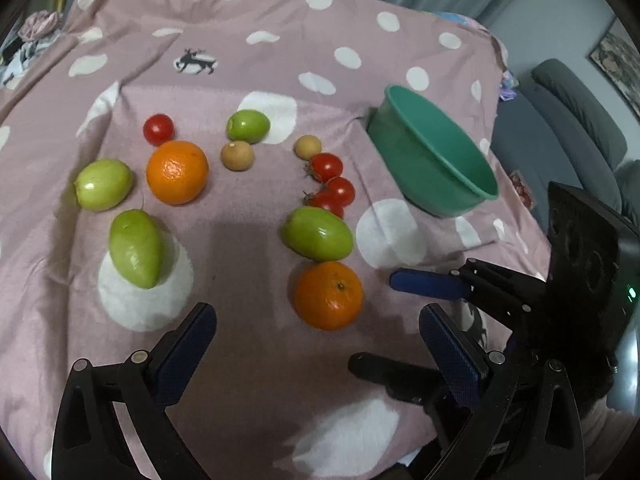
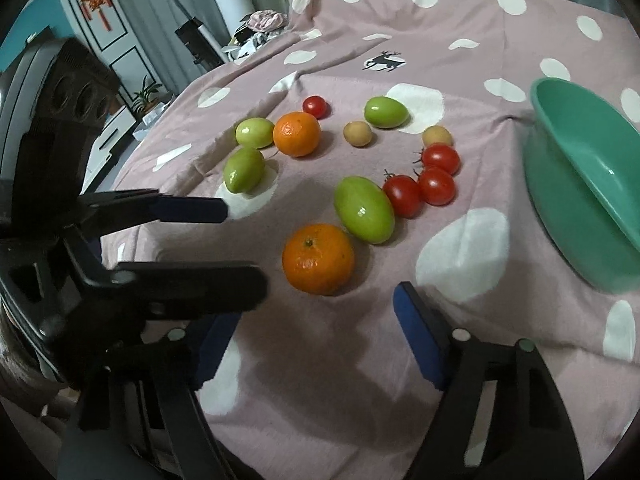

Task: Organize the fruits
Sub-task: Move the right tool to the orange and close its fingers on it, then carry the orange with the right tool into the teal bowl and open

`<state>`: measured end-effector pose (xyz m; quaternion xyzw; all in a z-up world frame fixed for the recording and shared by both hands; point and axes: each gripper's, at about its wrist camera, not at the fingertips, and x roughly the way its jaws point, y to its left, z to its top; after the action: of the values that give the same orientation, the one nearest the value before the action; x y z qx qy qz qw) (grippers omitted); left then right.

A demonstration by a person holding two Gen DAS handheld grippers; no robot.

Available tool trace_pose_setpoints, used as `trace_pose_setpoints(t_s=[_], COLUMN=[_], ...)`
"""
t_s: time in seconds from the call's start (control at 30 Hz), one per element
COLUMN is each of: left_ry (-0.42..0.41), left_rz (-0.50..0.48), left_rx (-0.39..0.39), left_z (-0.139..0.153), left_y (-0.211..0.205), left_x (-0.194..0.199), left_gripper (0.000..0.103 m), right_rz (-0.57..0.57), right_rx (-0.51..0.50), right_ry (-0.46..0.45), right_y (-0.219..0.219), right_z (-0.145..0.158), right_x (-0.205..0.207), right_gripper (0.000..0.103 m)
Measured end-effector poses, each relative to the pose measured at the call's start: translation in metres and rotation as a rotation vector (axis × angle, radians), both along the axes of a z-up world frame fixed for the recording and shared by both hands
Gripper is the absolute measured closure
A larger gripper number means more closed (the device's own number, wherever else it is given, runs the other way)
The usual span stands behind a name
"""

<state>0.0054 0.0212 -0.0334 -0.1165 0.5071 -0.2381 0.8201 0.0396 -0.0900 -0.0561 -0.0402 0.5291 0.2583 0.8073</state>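
Both tongs released, nothing between jaws: left tongs (image 1: 316,344), right tongs (image 2: 316,332). Just ahead on the spotted cloth (image 2: 520,32): orange (image 2: 318,258), then green fruit (image 2: 364,209), tomatoes (image 2: 436,178). Farther right: tilted green bowl (image 2: 580,168), apart from fruit.

Both wrist views tilt down, close over the same fruit-strewn cloth (image 1: 248,40).

A home: grey sofa (image 1: 576,120), polka-dot cloth (image 1: 280,40).
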Motion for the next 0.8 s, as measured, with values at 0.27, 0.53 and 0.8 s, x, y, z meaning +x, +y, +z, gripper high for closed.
trace_pose_setpoints(t_s=[0.27, 0.53, 0.8], left_ry=[0.026, 0.032, 0.034], left_rz=[-0.035, -0.058, -0.066], left_rx=[0.008, 0.000, -0.003], left_z=[-0.010, -0.014, -0.017], left_y=[-0.007, -0.015, -0.017], left_x=[0.011, 0.017, 0.016], left_gripper=[0.032, 0.056, 0.059], right_rz=[0.026, 0.050, 0.073], right_rx=[0.009, -0.011, -0.030], right_ry=[0.031, 0.033, 0.053], right_y=[0.004, 0.009, 0.015], right_z=[-0.012, -0.016, -0.022], right_x=[0.016, 0.024, 0.025], right_gripper=[0.036, 0.050, 0.059])
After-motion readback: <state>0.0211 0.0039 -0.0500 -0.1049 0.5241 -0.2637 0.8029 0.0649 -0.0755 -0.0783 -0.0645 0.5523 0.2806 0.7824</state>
